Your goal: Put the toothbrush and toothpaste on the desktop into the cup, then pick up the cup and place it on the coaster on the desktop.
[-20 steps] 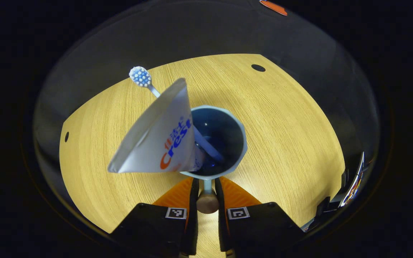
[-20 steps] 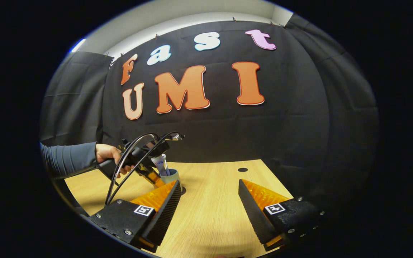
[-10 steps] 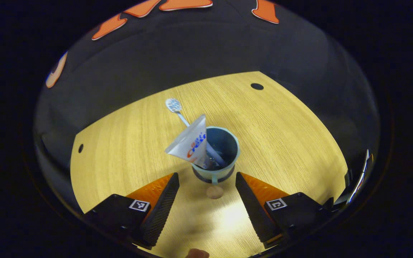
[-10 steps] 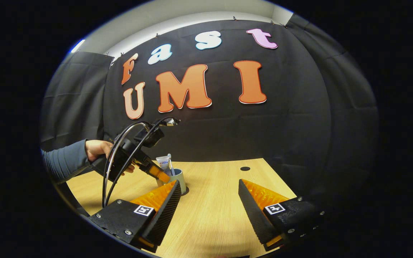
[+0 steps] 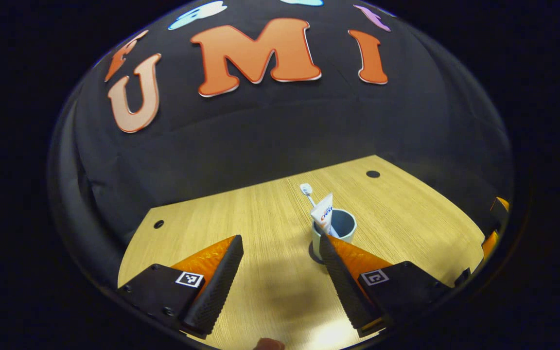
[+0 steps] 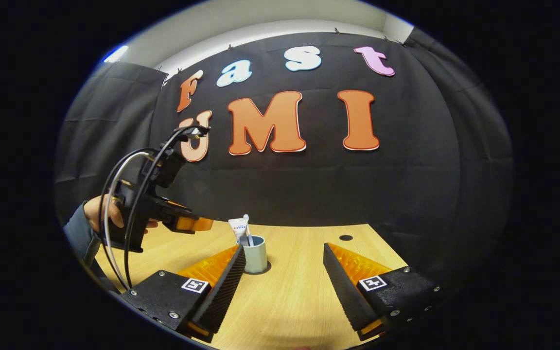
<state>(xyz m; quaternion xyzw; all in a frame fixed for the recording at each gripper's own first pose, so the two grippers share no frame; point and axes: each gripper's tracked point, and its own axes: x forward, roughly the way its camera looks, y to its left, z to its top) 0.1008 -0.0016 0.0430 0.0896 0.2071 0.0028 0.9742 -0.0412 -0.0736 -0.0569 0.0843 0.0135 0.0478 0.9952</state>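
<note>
Two items in cup [image 5: 343, 226]: toothbrush [image 5: 306, 189]; toothpaste [image 5: 323, 216]

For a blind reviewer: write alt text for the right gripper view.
A cup holding a toothbrush and toothpaste stands on a dark coaster on the wooden desktop. The right gripper is open in front; the left gripper hangs above the desktop, held by a hand.
</note>
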